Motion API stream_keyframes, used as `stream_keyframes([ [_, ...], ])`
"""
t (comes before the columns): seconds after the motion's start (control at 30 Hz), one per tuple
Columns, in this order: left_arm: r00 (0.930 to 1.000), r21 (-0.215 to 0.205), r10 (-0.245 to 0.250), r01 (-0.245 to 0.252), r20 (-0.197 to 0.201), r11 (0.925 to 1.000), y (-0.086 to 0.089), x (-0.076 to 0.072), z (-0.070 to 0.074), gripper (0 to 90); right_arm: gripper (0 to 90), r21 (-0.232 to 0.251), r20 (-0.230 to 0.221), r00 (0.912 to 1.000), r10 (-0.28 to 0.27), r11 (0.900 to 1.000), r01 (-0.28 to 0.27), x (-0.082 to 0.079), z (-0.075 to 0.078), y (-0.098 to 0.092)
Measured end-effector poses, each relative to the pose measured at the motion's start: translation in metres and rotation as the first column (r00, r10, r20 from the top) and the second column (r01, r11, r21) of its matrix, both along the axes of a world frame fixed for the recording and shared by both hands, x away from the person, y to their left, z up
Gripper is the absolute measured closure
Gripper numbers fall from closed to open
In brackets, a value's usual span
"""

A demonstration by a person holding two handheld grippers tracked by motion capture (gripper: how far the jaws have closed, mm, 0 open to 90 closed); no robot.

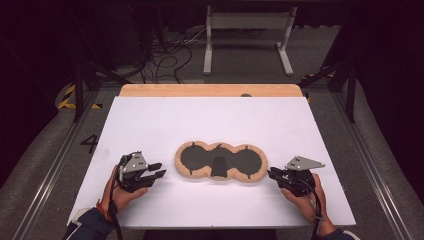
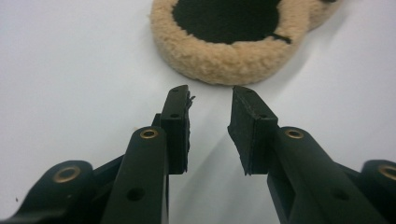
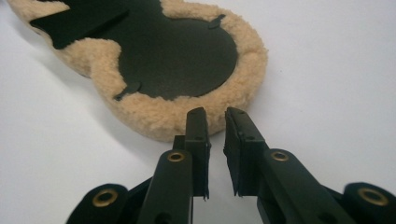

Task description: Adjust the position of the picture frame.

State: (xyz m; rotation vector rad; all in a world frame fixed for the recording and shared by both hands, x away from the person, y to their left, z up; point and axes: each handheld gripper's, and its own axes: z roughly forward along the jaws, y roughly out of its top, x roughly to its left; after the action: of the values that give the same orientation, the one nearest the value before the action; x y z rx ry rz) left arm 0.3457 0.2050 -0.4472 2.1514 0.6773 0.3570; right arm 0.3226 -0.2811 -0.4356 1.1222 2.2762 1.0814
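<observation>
A flat tan fleece piece [image 1: 220, 161] shaped like two joined rounds, with black centres, lies mid-table on the white sheet. My left gripper [image 1: 159, 170] sits just left of it, held in a hand, its jaws apart with nothing between them; in the left gripper view the gripper [image 2: 211, 95] points at the fleece piece's [image 2: 219, 60] woolly rim a short way off. At the piece's right end, my right gripper [image 1: 271, 173] shows a narrow gap. In the right gripper view the gripper [image 3: 215, 114] has its tips right at the fleece piece's [image 3: 154, 116] edge, gripping nothing.
The white sheet [image 1: 210, 120] covers a wooden table [image 1: 210, 90] whose far edge shows. Beyond it stand a white metal frame [image 1: 247, 37] and loose cables [image 1: 170, 55] on the floor. Dark rails run along both sides.
</observation>
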Motion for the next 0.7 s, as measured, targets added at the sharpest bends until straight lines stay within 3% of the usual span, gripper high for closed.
stream_keyframes([
  [0.33, 0.9987, -0.018, 0.015, -0.014, 0.048, 0.9997, 0.014, -0.021, 0.0, 48.9, 75.9, 0.004, 0.015, 0.9997, 0.018, 1.0, -0.018, -0.007, 0.007, 0.007],
  [0.7, 0.9975, -0.007, 0.06, -0.06, 0.037, 0.9982, 0.031, -0.031, -0.007, 31.8, 70.8, 0.017, -0.003, 0.9987, 0.052, 0.999, -0.052, -0.008, 0.007, 0.018],
])
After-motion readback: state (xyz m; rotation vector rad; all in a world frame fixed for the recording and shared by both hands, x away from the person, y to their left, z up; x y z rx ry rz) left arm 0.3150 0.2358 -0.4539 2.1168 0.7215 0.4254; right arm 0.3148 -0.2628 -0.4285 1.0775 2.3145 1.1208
